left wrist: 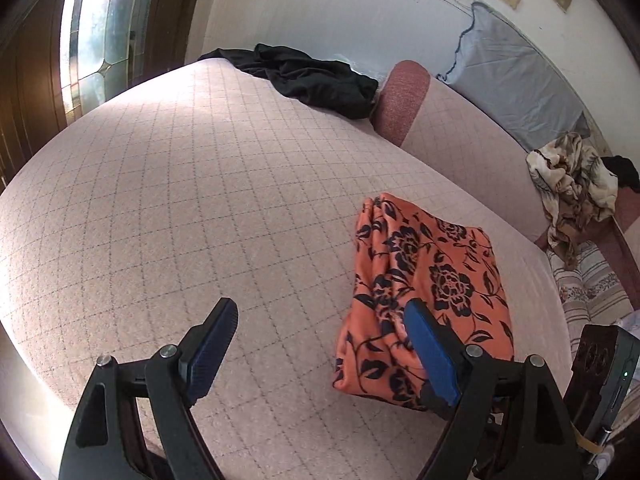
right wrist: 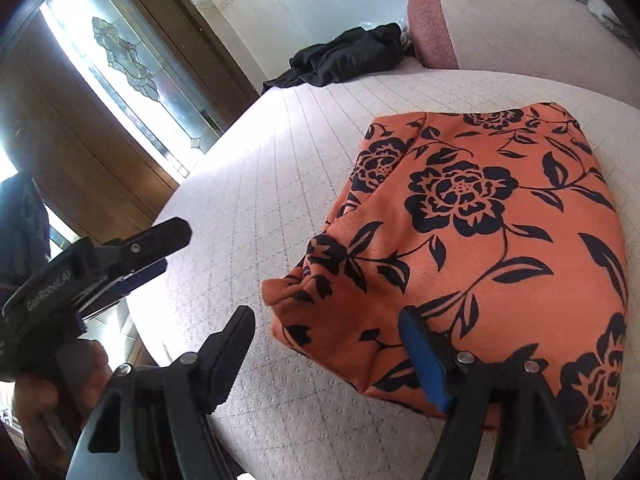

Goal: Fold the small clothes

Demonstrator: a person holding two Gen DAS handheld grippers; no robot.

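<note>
An orange garment with black flowers (left wrist: pixel 424 280) lies folded into a compact rectangle on the pink quilted sofa seat (left wrist: pixel 200 200). It fills the right of the right wrist view (right wrist: pixel 480 240). My left gripper (left wrist: pixel 320 320) is open and empty above the seat, its right finger over the garment's near edge. It also shows at the left of the right wrist view (right wrist: pixel 160 248). My right gripper (right wrist: pixel 326 330) is open and empty, just at the garment's near left corner, its right finger over the cloth.
A crumpled black garment (left wrist: pixel 316 80) lies at the far end of the seat by the red armrest (left wrist: pixel 404 100). A patterned beige cloth (left wrist: pixel 572 192) and a grey-blue pillow (left wrist: pixel 516 80) lie at the right. A glass door (right wrist: pixel 132 80) stands at the left.
</note>
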